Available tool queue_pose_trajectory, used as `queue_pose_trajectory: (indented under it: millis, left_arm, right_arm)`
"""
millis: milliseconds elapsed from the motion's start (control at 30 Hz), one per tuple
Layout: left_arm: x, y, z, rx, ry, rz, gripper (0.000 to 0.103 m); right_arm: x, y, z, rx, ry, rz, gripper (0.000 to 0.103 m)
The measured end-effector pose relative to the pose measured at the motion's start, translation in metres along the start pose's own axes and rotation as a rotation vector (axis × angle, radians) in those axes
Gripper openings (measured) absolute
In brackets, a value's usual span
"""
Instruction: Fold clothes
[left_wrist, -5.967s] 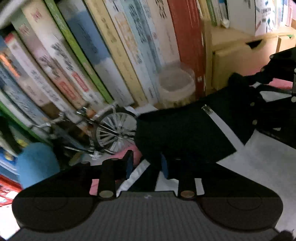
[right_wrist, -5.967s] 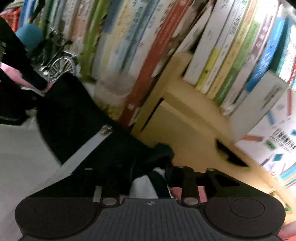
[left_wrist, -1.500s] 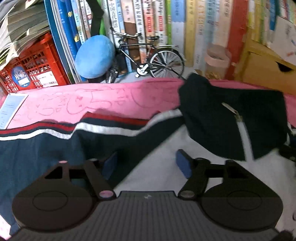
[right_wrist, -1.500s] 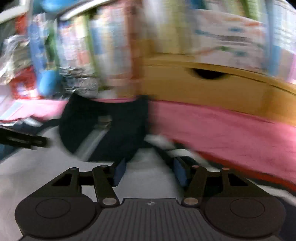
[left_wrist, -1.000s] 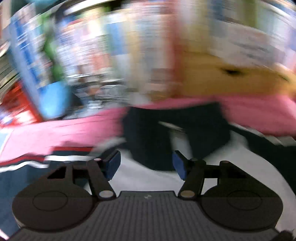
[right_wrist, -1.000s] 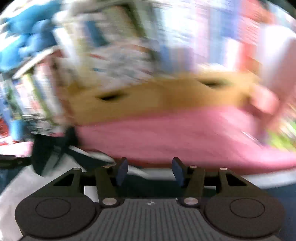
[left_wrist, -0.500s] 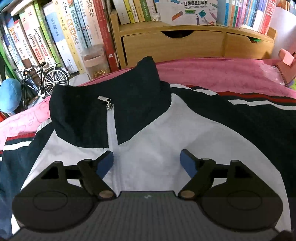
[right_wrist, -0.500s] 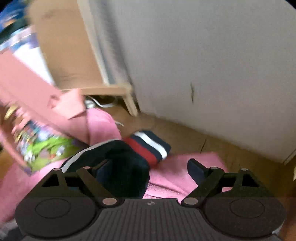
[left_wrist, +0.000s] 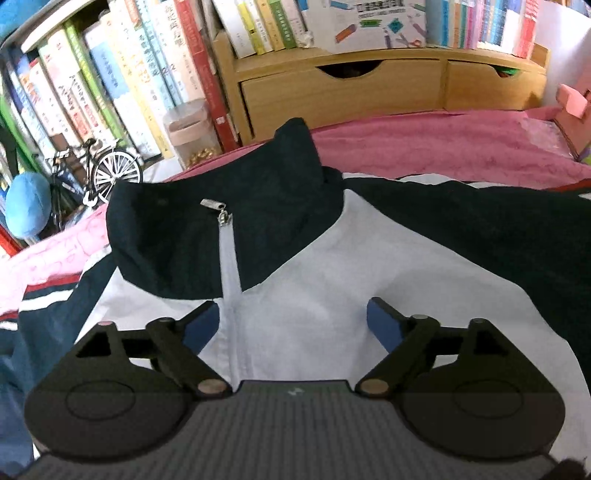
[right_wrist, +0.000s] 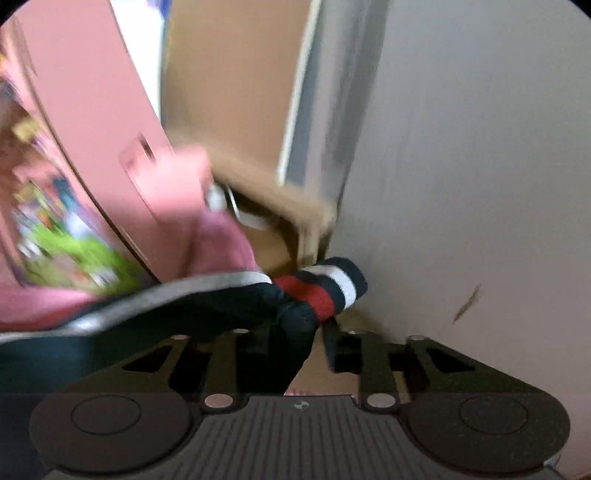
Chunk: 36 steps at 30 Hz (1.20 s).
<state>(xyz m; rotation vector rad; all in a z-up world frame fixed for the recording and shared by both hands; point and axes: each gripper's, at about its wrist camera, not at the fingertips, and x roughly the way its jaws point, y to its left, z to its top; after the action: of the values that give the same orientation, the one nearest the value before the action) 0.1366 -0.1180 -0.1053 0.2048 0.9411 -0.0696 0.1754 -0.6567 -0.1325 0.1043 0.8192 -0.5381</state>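
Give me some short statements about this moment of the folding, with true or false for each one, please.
1. The left gripper is open above the white front of the jacket. True.
2. The zipper pull sits at the dark collar. True.
3. The right gripper is open and empty. False: it is shut on the dark sleeve, near the striped cuff.
4. The jacket lies on a green cloth. False: the cloth is pink.
5. A toy bicycle stands by the books. True.
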Motion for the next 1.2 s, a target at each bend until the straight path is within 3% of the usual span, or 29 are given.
queue_pose_trajectory:
  millis: [33,133,200,300,400,467,567,733,833,1033,1133,1200]
  left_arm:
    - [-0.003,0.001,-0.001,-0.003,0.006,-0.005,0.091]
    - [-0.01,0.003,-0.006,-0.014,0.024,-0.021,0.089]
    - [-0.015,0.005,-0.009,-0.021,0.036,-0.032,0.087]
    - [-0.029,0.013,-0.019,-0.029,0.042,-0.042,0.086]
    - [-0.051,0.041,-0.046,-0.085,0.059,-0.015,0.086]
    - [-0.063,0.062,-0.064,-0.13,0.077,0.007,0.086]
    - [-0.083,0.101,-0.094,-0.208,0.115,0.048,0.086]
    - [-0.11,0.16,-0.15,-0.29,0.204,0.078,0.086]
    - [-0.128,0.195,-0.184,-0.334,0.254,0.09,0.086]
    - [-0.156,0.287,-0.213,-0.508,0.162,0.14,0.087]
    - [-0.146,0.324,-0.213,-0.573,0.129,0.184,0.103]
    - [-0.135,0.345,-0.211,-0.608,0.111,0.213,0.103]
  right_arm:
    - [0.006,-0.001,-0.003,0.02,0.02,-0.011,0.048]
    - [-0.015,0.0,-0.006,0.07,-0.036,-0.068,0.071]
    - [-0.038,0.004,-0.011,0.066,-0.097,-0.082,0.08]
    - [-0.08,0.02,-0.024,-0.009,-0.168,-0.036,0.089]
    - [-0.114,0.045,-0.04,-0.059,-0.163,0.076,0.091]
    - [-0.139,0.07,-0.055,-0.105,-0.115,0.202,0.091]
    - [-0.181,0.126,-0.092,-0.245,-0.047,0.384,0.091]
    - [-0.281,0.222,-0.148,-0.438,0.029,0.569,0.091]
    - [-0.33,0.266,-0.182,-0.51,0.084,0.608,0.091]
    - [-0.412,0.324,-0.265,-0.634,0.118,0.616,0.091]
    - [-0.439,0.346,-0.28,-0.683,0.103,0.609,0.092]
    - [-0.453,0.357,-0.288,-0.714,0.065,0.572,0.094]
